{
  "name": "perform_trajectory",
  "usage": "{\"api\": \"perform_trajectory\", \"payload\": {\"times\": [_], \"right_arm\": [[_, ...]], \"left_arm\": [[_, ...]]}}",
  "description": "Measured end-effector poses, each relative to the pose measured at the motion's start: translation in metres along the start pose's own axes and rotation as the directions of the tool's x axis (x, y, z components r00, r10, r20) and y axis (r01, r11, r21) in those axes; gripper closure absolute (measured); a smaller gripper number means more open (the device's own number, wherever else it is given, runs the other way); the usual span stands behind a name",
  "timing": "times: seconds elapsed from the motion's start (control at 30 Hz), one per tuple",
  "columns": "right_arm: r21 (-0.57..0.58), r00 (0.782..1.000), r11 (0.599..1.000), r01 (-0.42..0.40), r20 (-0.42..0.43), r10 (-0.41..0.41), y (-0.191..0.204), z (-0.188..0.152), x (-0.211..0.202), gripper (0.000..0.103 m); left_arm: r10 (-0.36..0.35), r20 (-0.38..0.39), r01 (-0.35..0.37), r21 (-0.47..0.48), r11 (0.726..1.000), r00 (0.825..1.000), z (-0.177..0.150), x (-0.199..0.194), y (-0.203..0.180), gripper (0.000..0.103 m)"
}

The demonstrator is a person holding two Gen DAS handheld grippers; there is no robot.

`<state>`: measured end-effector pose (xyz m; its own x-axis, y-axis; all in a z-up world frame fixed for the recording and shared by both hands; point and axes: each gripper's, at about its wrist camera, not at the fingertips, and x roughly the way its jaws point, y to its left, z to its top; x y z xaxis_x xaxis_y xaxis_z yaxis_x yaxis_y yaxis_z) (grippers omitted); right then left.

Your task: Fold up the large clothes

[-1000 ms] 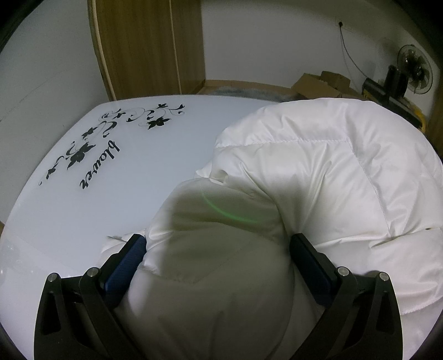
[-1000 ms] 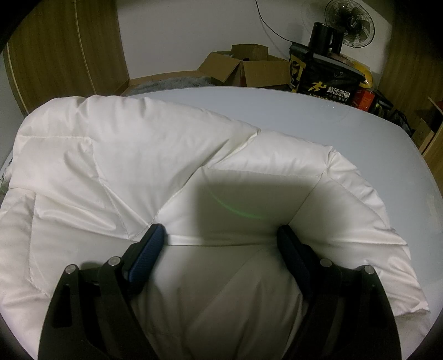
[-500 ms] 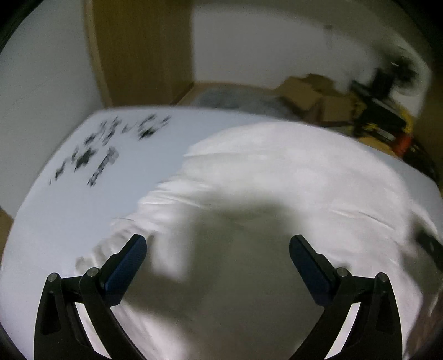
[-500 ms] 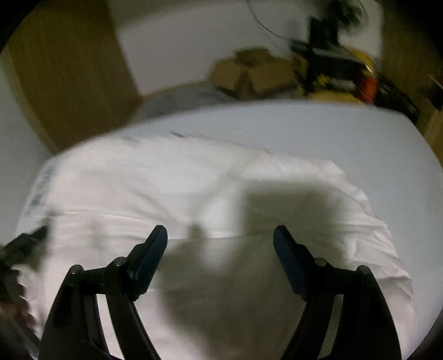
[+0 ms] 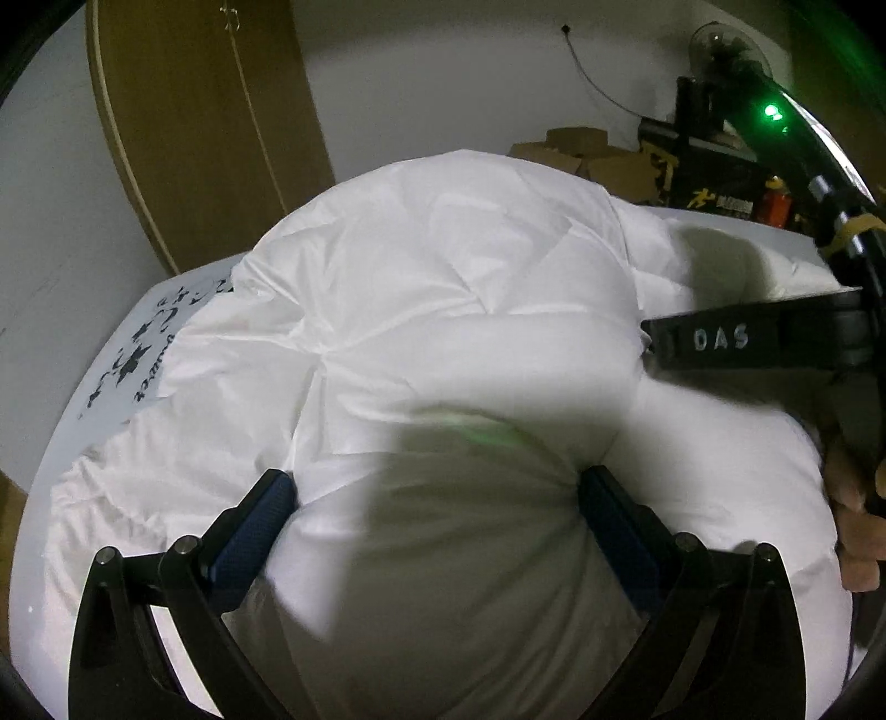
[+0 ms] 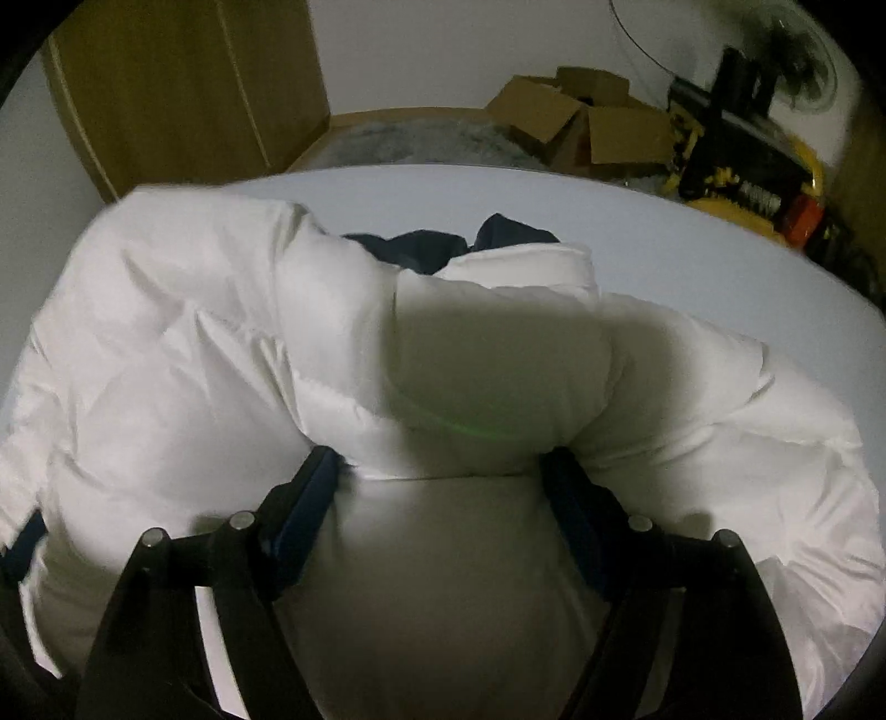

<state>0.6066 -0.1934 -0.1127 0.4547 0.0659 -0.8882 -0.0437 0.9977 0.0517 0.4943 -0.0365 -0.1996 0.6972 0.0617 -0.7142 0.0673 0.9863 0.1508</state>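
A: What does the left wrist view show?

B: The left gripper (image 5: pixel 437 487) is clamped on a thick fold of the white puffy jacket (image 5: pixel 443 310); both blue pads (image 5: pixel 260 520) press into the padding, which bulges up between them. The jacket lies heaped across the white table (image 5: pixel 61 448), covering most of it. Near the table's left edge a black floral print with lettering (image 5: pixel 138 354) shows beside the fabric.

A: Anything at the right side?

B: A black bar lettered "DAS" (image 5: pixel 764 338) reaches in over the jacket from the right edge of the view, with a green light (image 5: pixel 772 113) above it. Fingers of a person's hand (image 5: pixel 853 531) show just below, against the jacket.

A: And the right wrist view?

B: The right gripper (image 6: pixel 440 476) grips another bunched roll of the same jacket (image 6: pixel 177 354), jaws standing wide with padding filling the gap and swelling over the pads. A dark blue lining (image 6: pixel 421 249) peeks out by the collar, toward the table's far edge (image 6: pixel 554 194), which lies bare there.

A: Beyond the table?

B: Cardboard boxes (image 6: pixel 559 111), a wooden door (image 6: pixel 183 83) and a fan (image 6: pixel 797 50).
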Motion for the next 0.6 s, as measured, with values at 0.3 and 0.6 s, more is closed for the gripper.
{"api": "perform_trajectory", "payload": {"times": [0.3,0.6], "right_arm": [[-0.004,0.998,1.000,0.004,0.067,-0.004,0.001,-0.006,0.004,0.021],[-0.002,0.988,0.999,0.043,0.146,-0.042,-0.015,-0.038,-0.080,0.024]], "left_arm": [[0.021,0.002,-0.021,0.025,0.999,1.000,-0.003,0.009,-0.010,0.000],[-0.100,-0.062,0.090,-0.150,0.985,0.993,0.025,-0.015,0.074,0.000]]}}
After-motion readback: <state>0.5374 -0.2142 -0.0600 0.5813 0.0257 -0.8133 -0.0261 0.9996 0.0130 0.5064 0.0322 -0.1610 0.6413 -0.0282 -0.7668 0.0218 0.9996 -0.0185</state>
